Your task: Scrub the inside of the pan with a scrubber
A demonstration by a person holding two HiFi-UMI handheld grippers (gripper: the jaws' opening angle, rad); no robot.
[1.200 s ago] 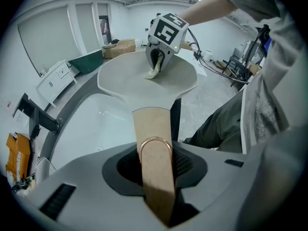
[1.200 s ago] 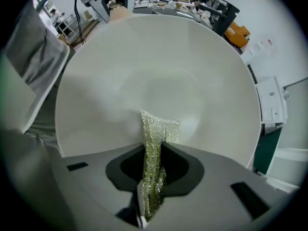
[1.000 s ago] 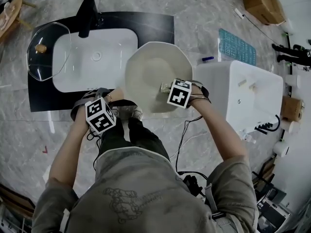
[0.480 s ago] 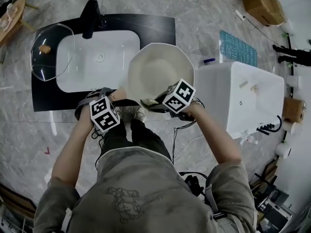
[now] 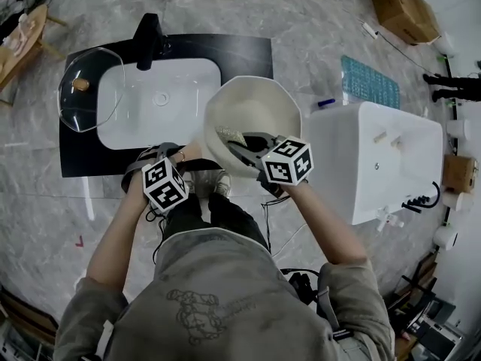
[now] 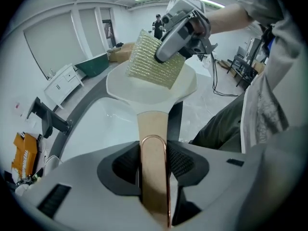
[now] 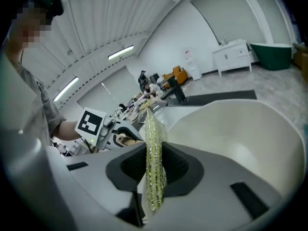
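Head view and both gripper views, left to right. Far to the left of the left gripper (image 6: 153,163), a glass lid (image 5: 90,89) lies at the end of a white sink (image 5: 143,104) set in a dark counter, and a black faucet (image 5: 148,40) stands at the sink's far edge. The left gripper points steeply down. Its jaws have just been opening a little, yet the pads lie against both sides of the copper-coloured handle (image 6: 153,129) that runs between them. Straight ahead of these jaws, at the end of the handle, the cream pan (image 5: 255,107) is tilted, with its inside open toward the person. The scrubber (image 6: 149,61), a yellow-green mesh pad, is above the pan's inner surface on the near side. Whether it touches the surface cannot be told. The right gripper (image 7: 154,170) is clamped on the scrubber, which stands edge-on between its pads, with the pan's bowl just ahead and to the right of them. To the right of the right gripper stands a white unit (image 5: 376,164).
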